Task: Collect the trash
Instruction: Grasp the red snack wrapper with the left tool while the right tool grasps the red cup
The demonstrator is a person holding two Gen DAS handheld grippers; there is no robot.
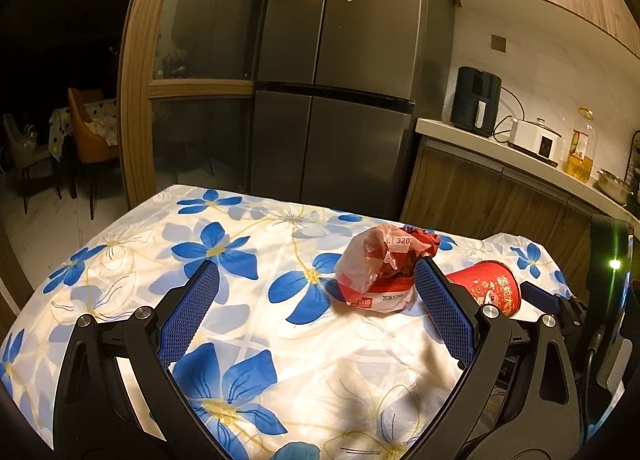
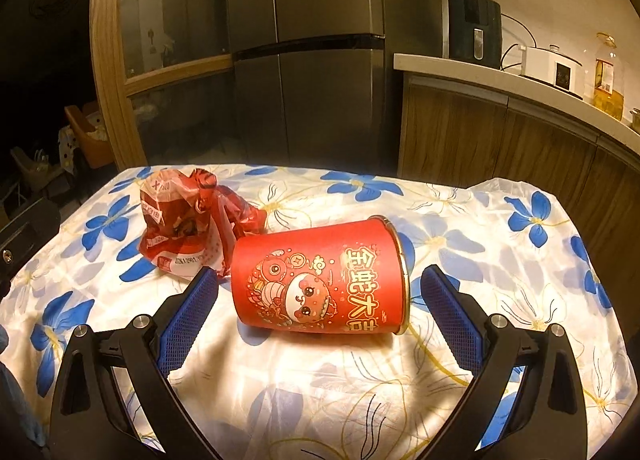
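Both tools wide: right tool straddles cup.

Red cup half hidden behind left tool's pad; bag contents unreadable.

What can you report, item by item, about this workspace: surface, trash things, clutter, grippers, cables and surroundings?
Surface: table under a white cloth with blue flowers.
Job's things: red paper cup lying on its side; crumpled red plastic bag beside it.
Clutter: nothing seen.
Grippers: left gripper open, aimed at the bag; right gripper open, aimed at the cup; neither touches anything.
Cables: cords behind the air fryer and white cooker.
Surroundings: refrigerator, counter, oil bottle, metal pot.
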